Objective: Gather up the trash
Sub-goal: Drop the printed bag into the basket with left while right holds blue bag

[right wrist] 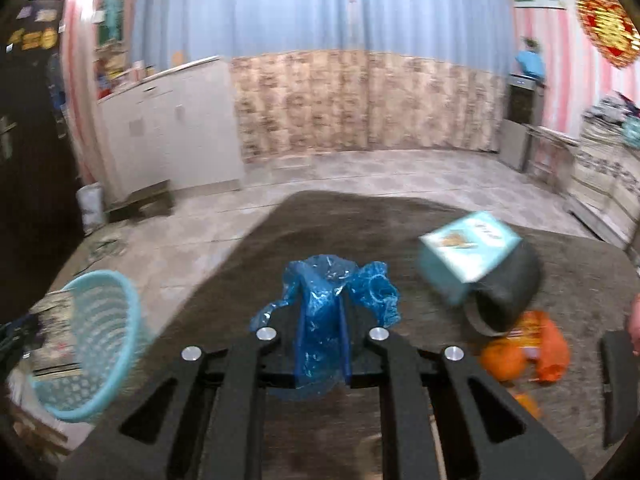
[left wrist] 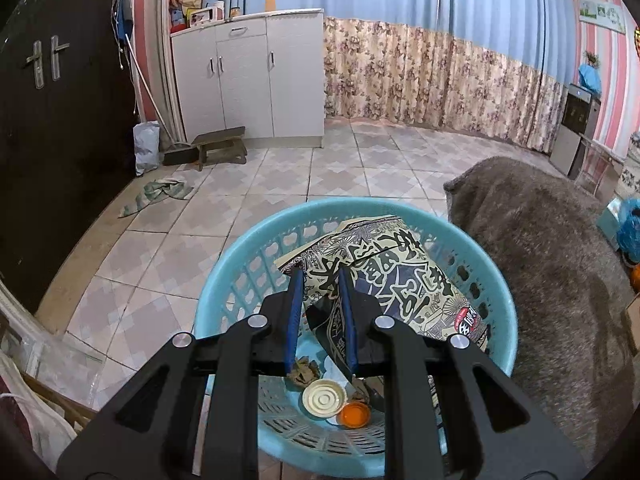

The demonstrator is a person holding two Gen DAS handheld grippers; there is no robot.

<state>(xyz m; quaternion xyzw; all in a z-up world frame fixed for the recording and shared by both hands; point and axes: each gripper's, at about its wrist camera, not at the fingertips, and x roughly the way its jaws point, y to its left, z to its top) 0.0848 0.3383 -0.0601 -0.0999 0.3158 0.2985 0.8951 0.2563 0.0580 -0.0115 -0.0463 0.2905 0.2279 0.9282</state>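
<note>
The right gripper (right wrist: 322, 312) was pinching a blue plastic bag (right wrist: 326, 304) above the brown mat (right wrist: 360, 220); best carried clear over the basket (right wrist: 86, 344) rim before letting go. The left gripper (left wrist: 320, 304) gripped a printed bag (left wrist: 384, 276) resting in the basket (left wrist: 224, 280). Blur probably hid the mat's right-edge trash

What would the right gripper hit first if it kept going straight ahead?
Probably the brown mat. The right gripper, shut on a blue bag, points down at bare mat; the teal box sits off to the right. Depth is unclear in the blur.
</note>
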